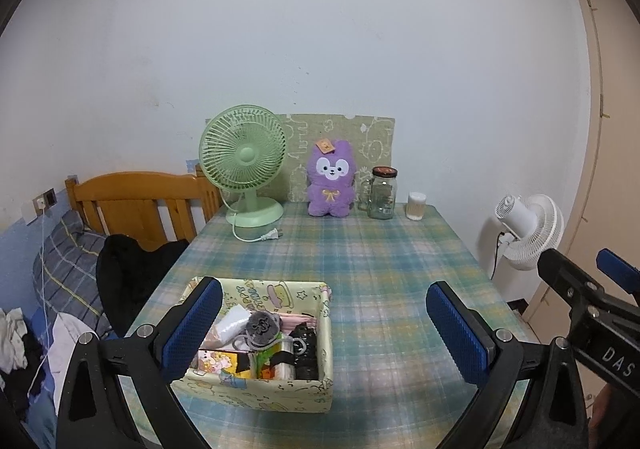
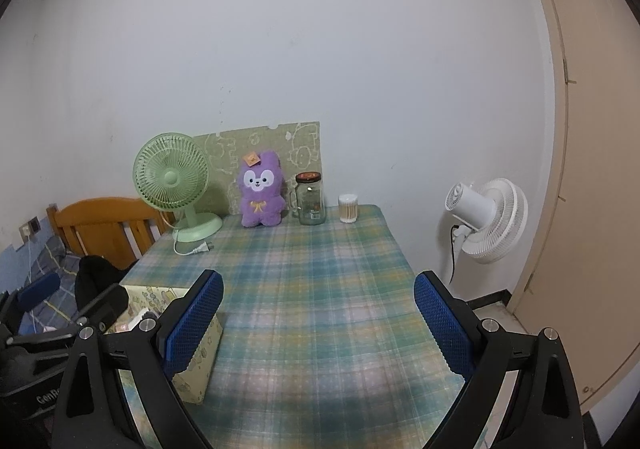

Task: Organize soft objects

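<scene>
A pale yellow fabric box (image 1: pixel 304 389) with cartoon prints sits near the table's front left, filled with several folded soft items, among them a grey roll (image 1: pixel 262 327). It also shows in the right wrist view (image 2: pixel 200 365). A purple plush toy (image 1: pixel 331 183) sits upright at the back of the table, also in the right wrist view (image 2: pixel 262 191). My left gripper (image 1: pixel 324 329) is open and empty, held above the box's right side. My right gripper (image 2: pixel 318 321) is open and empty above the bare tablecloth, to the right of the box.
A green desk fan (image 1: pixel 244 169) with a loose plug, a glass jar (image 1: pixel 382 193) and a cotton swab tub (image 1: pixel 416 205) line the table's back. A white fan (image 2: pixel 490 219) stands to the right, a wooden bed (image 1: pixel 136 201) with clothes to the left.
</scene>
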The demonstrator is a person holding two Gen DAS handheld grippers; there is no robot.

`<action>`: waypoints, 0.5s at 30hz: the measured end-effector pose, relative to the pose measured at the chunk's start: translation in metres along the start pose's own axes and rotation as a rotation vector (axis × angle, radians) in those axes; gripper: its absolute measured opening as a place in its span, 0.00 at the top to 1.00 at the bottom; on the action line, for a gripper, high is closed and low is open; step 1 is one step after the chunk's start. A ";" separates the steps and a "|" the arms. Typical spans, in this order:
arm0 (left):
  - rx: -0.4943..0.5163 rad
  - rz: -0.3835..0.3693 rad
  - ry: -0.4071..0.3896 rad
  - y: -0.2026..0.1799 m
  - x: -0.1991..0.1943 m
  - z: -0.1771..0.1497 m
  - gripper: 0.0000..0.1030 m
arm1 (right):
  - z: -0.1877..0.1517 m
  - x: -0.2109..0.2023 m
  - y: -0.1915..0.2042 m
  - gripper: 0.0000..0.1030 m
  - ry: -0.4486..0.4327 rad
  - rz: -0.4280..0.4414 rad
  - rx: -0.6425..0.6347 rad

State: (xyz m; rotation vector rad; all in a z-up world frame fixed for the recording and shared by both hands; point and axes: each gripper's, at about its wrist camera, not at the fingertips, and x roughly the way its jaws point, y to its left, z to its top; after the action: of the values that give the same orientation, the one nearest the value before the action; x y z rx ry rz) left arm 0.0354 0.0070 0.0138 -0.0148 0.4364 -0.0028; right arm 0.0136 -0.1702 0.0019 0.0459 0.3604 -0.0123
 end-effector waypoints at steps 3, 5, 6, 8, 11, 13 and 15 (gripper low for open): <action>0.005 0.005 0.001 0.002 -0.001 -0.001 0.00 | 0.000 -0.002 0.004 0.05 -0.003 0.005 -0.008; 0.005 0.007 -0.006 0.003 -0.003 -0.001 0.00 | -0.001 -0.003 0.005 0.05 -0.004 0.006 -0.010; 0.003 0.006 -0.007 0.003 -0.004 -0.001 0.00 | -0.001 -0.003 0.005 0.05 -0.005 0.006 -0.010; 0.005 0.004 -0.010 0.003 -0.005 -0.002 0.00 | -0.001 -0.004 0.005 0.05 -0.008 0.005 -0.010; 0.008 0.004 -0.011 0.003 -0.005 -0.003 0.00 | -0.001 -0.005 0.005 0.05 -0.011 0.002 -0.012; 0.010 0.002 -0.009 0.002 -0.005 -0.003 0.00 | -0.001 -0.005 0.005 0.05 -0.010 0.002 -0.012; 0.013 0.002 -0.007 0.002 -0.005 -0.004 0.00 | -0.002 -0.006 0.005 0.05 -0.010 0.002 -0.011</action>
State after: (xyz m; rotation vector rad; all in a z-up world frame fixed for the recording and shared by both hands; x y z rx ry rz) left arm 0.0292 0.0094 0.0126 -0.0019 0.4292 -0.0038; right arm 0.0080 -0.1650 0.0026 0.0352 0.3508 -0.0090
